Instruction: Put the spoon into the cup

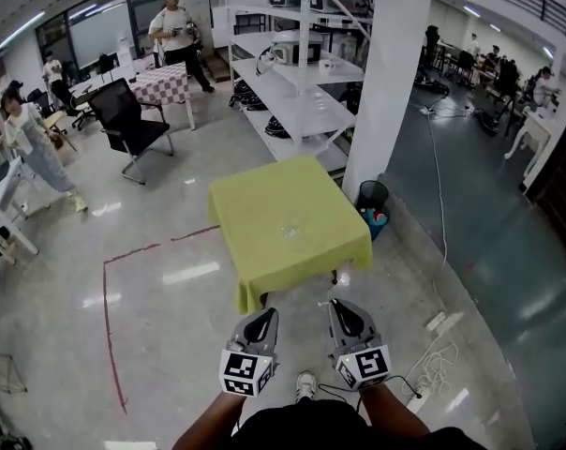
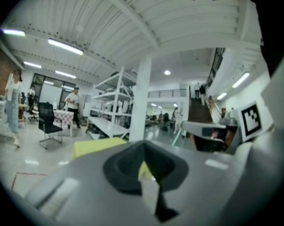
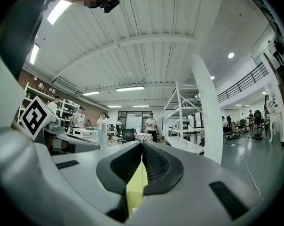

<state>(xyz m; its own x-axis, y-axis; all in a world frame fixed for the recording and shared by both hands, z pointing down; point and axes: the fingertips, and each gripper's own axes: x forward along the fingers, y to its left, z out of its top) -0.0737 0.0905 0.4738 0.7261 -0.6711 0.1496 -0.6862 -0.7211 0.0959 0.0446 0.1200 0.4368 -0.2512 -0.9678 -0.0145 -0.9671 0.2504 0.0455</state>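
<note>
A table (image 1: pixel 264 204) under a yellow-green cloth stands on a glossy floor (image 1: pixel 171 242), just beside a white pillar (image 1: pixel 388 73). A black bin (image 1: pixel 372 198) sits at the pillar's foot. White shelving (image 1: pixel 297 92) runs behind the table. To the left are a black office chair (image 1: pixel 124 115) and a checkered table (image 1: pixel 163 82), with a person (image 1: pixel 175 31) behind it. Another person (image 1: pixel 28 143) is at the far left. Red tape (image 1: pixel 108 317) marks the floor, and a white cable (image 1: pixel 439 186) trails along the right.

Table (image 1: pixel 264 204): mid-floor. Pillar (image 1: pixel 386 82): just beyond its far right corner. Bin (image 1: pixel 372 195): at pillar foot, right of table. Shelving (image 1: pixel 297 92): behind table. Chair (image 1: pixel 124 120): far left. Left gripper (image 1: pixel 264 315), right gripper (image 1: pixel 339 306): near, side by side.
</note>
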